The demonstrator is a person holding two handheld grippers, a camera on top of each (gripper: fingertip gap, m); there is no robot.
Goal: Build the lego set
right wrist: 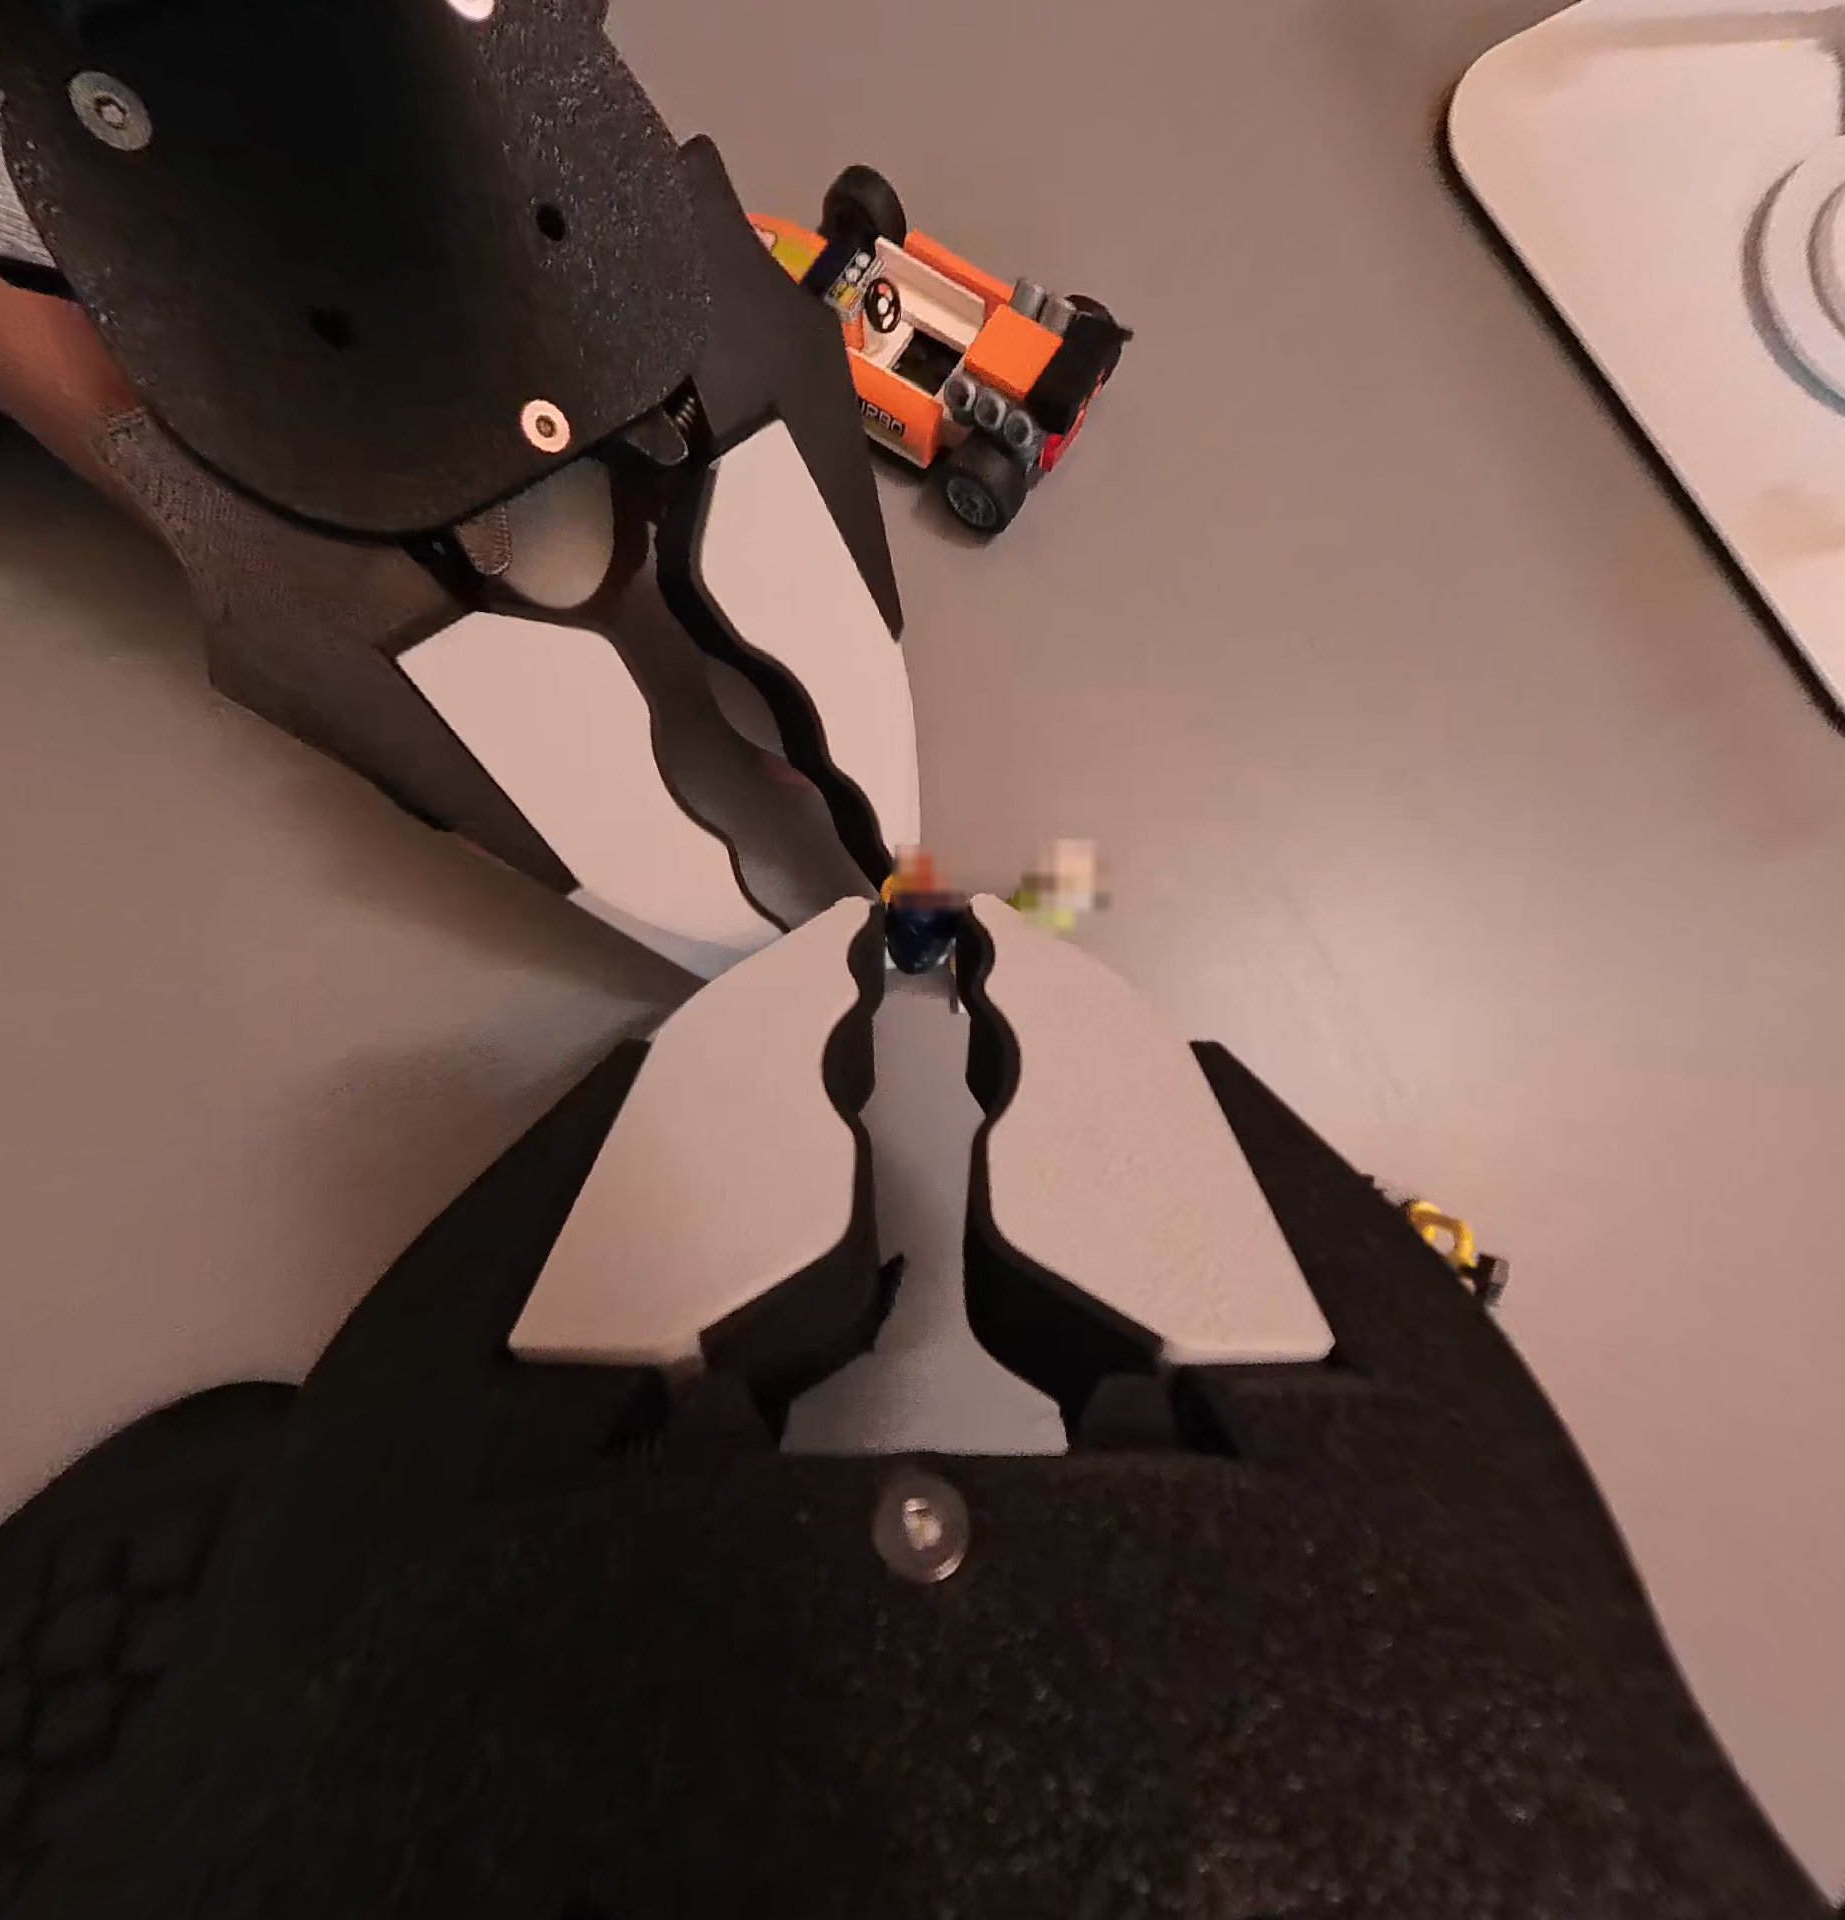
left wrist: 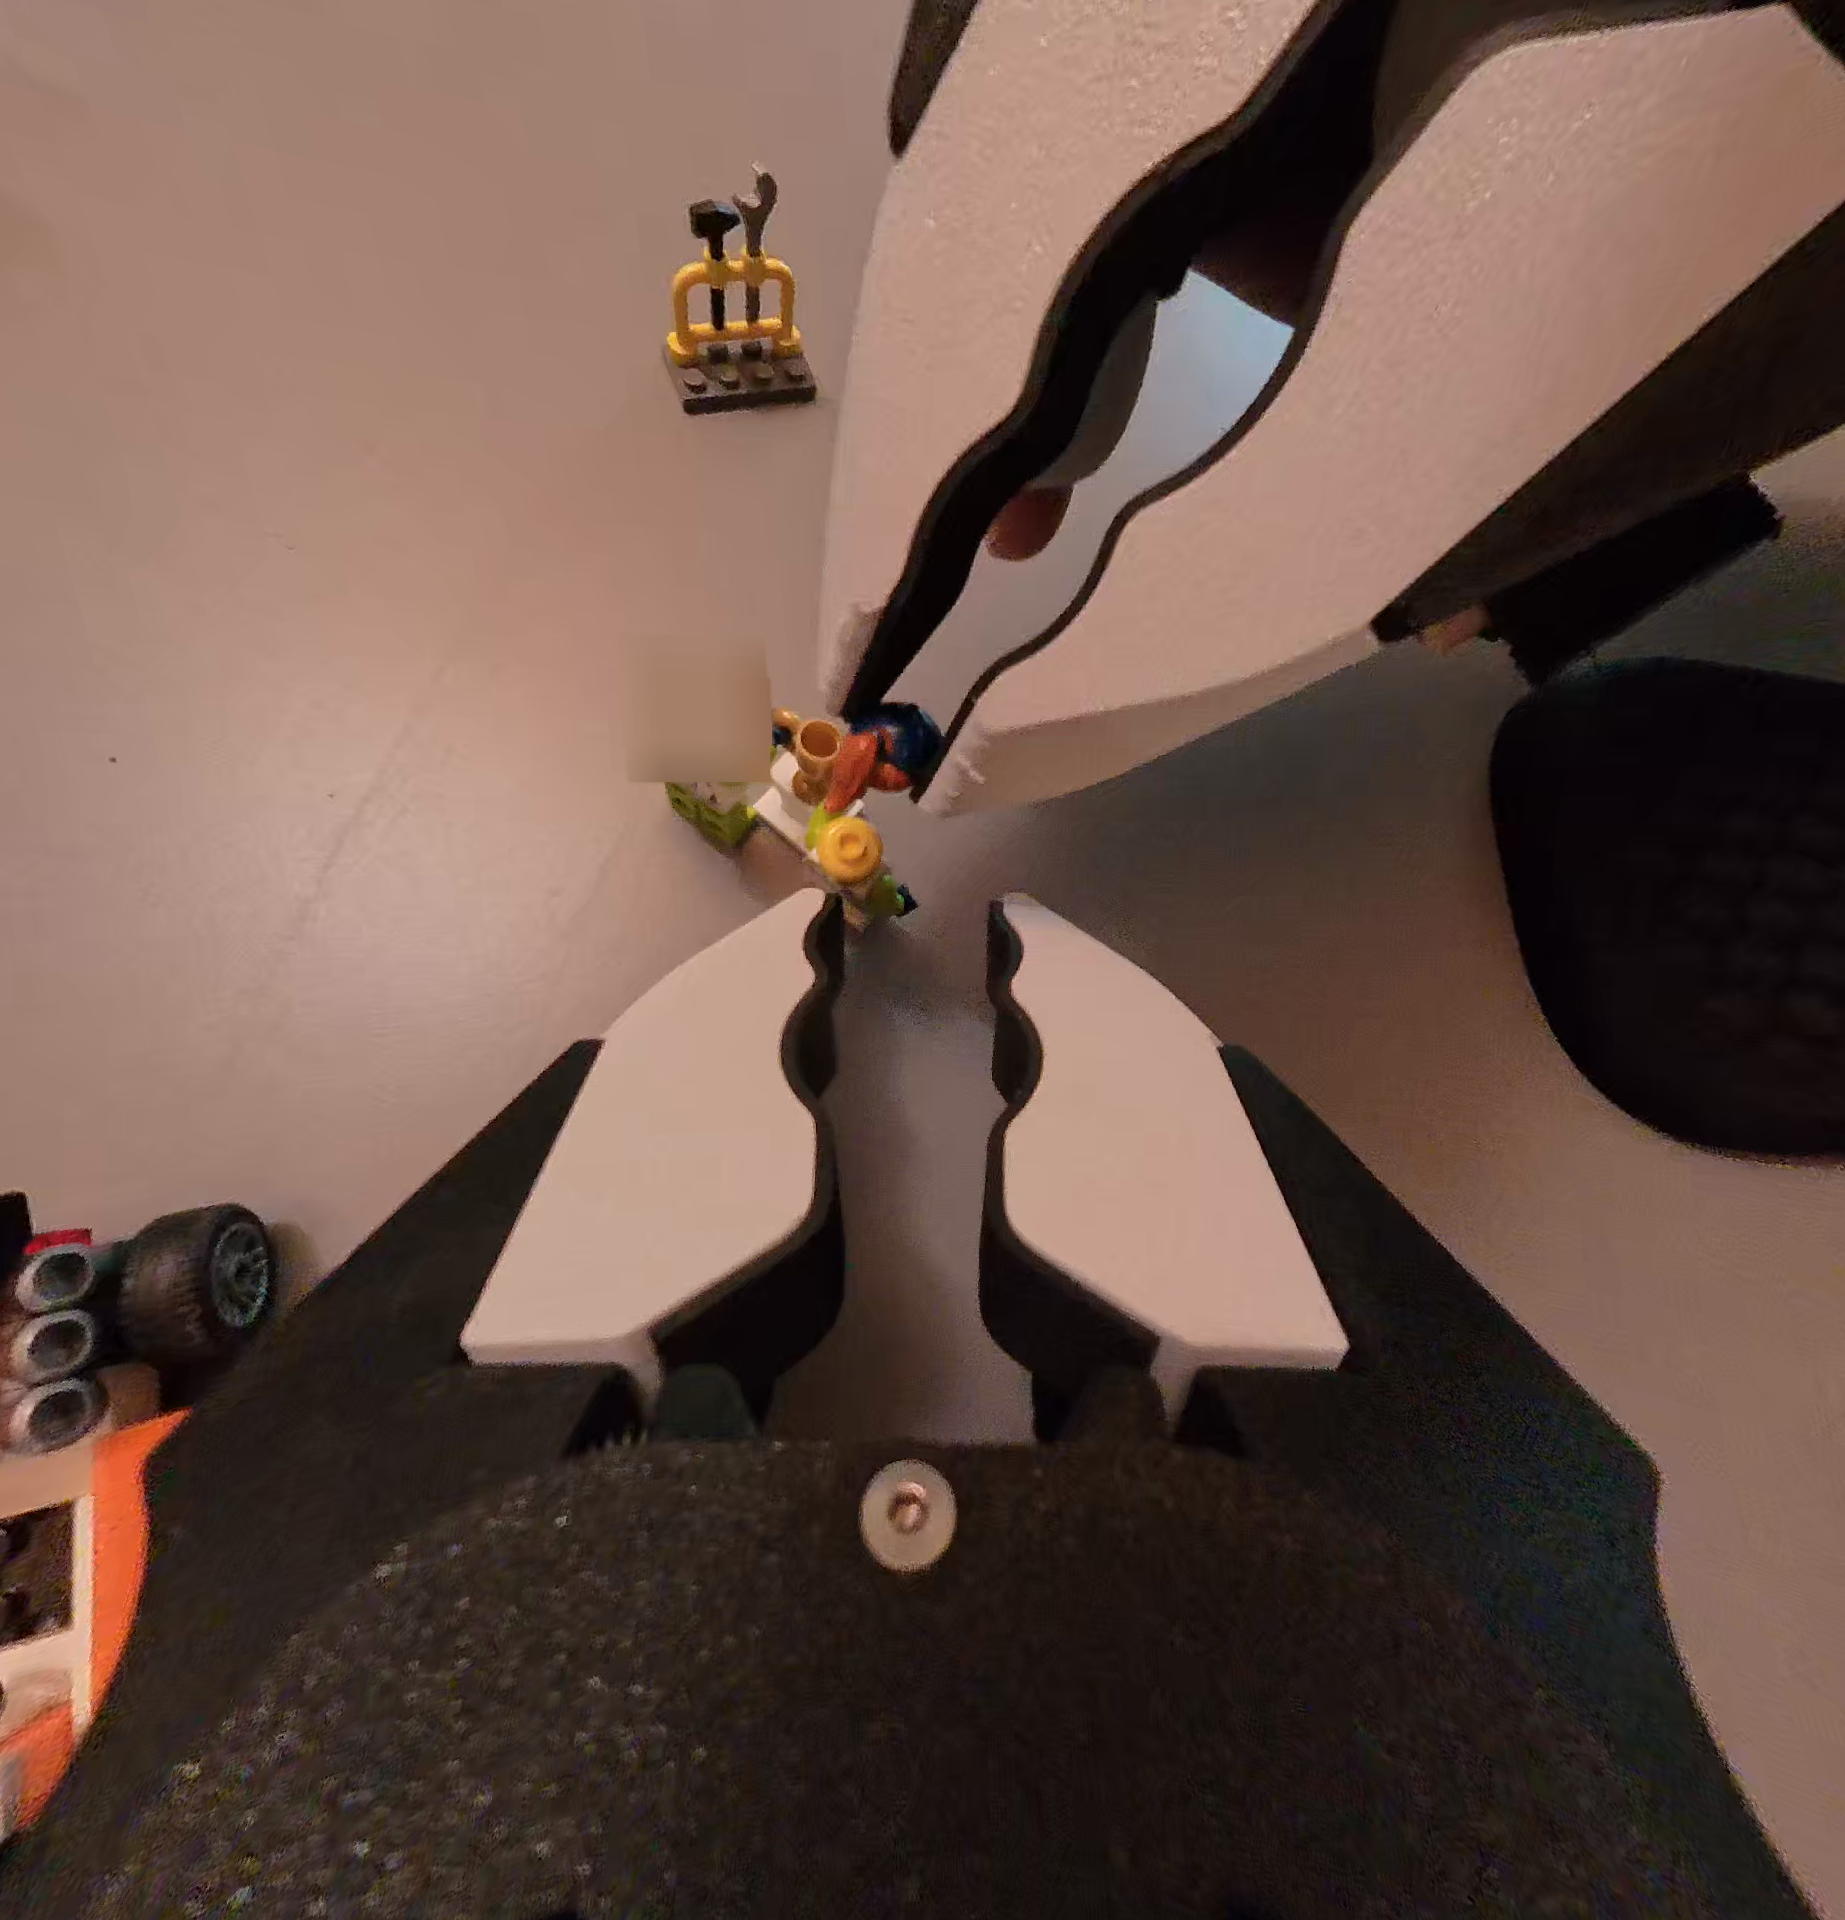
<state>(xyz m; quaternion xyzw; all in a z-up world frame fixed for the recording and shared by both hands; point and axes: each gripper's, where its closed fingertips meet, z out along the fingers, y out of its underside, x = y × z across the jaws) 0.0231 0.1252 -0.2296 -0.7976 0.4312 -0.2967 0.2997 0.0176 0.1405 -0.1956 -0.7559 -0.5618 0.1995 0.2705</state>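
My right gripper is shut on a minifigure with dark blue legs and an orange top. In the left wrist view it comes in from the upper right and holds this minifigure over a small lime and white stand. A gold trophy and a second figure with a yellow top are at the stand. My left gripper is open and empty, with its tips just in front of the stand. Its left fingertip is next to the second figure.
An orange race car stands on the grey table beyond the grippers and also shows in the left wrist view. A yellow tool rack with a hammer and a wrench stands apart. A white board and a black mesh object lie at the sides. Both grippers' tips are close together, under 4 cm apart. The left tips stand about 15 cm off the black mesh object.
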